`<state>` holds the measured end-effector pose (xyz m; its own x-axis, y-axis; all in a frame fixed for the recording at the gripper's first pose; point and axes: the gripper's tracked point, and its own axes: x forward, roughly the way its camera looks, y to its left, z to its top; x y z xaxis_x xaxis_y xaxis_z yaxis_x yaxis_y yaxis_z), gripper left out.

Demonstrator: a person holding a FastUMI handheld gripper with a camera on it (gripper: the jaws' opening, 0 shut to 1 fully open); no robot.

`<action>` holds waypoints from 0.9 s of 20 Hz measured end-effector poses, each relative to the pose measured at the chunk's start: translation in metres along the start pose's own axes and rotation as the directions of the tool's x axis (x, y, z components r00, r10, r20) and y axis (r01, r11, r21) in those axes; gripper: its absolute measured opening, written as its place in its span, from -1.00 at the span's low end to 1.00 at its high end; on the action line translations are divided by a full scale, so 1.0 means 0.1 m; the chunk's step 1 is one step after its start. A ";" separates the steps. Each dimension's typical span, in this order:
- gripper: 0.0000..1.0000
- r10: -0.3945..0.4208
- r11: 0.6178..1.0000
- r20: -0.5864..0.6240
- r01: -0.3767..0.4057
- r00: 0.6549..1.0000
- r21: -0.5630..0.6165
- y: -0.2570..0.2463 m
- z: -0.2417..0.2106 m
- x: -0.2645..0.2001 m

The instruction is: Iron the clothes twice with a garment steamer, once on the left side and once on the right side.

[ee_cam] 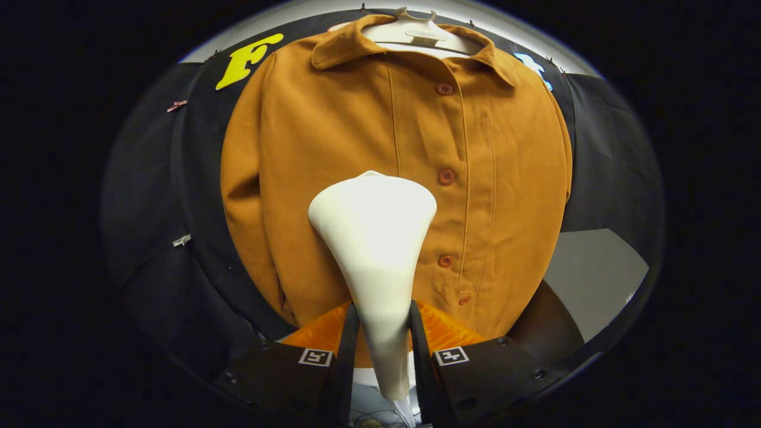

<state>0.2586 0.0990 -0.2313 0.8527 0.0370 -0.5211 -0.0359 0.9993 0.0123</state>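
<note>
Gripper (383, 333) fingers are pressed on the white steamer (374, 238), whose head is held up against the orange shirt (333, 131) on a hanger (416, 32).

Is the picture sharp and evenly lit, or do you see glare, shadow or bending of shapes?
In the gripper view the fisheye lens bulges the orange shirt outward and curves the booth wall; the white steamer head, held in the claw with both fingers pressing on its handle, is bright, nearly washed out near its top; the shirt stays sharp, with soft shadow along its left sleeve; the edges darken.
</note>
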 end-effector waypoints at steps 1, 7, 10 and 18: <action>-0.05 0.000 1.000 -0.018 0.000 1.000 -0.002 0.00 -0.08 0.02; -0.05 -0.002 1.000 -0.126 0.002 0.992 0.002 -0.05 -0.57 0.10; -0.05 -0.001 1.000 -0.171 0.002 0.985 0.008 -0.06 -0.79 0.11; -0.05 -0.019 0.999 -0.221 0.025 0.975 0.023 -0.19 -1.06 -0.11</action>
<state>0.1945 0.0792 -0.3160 0.7171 0.0149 -0.6968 -0.0025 0.9998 0.0188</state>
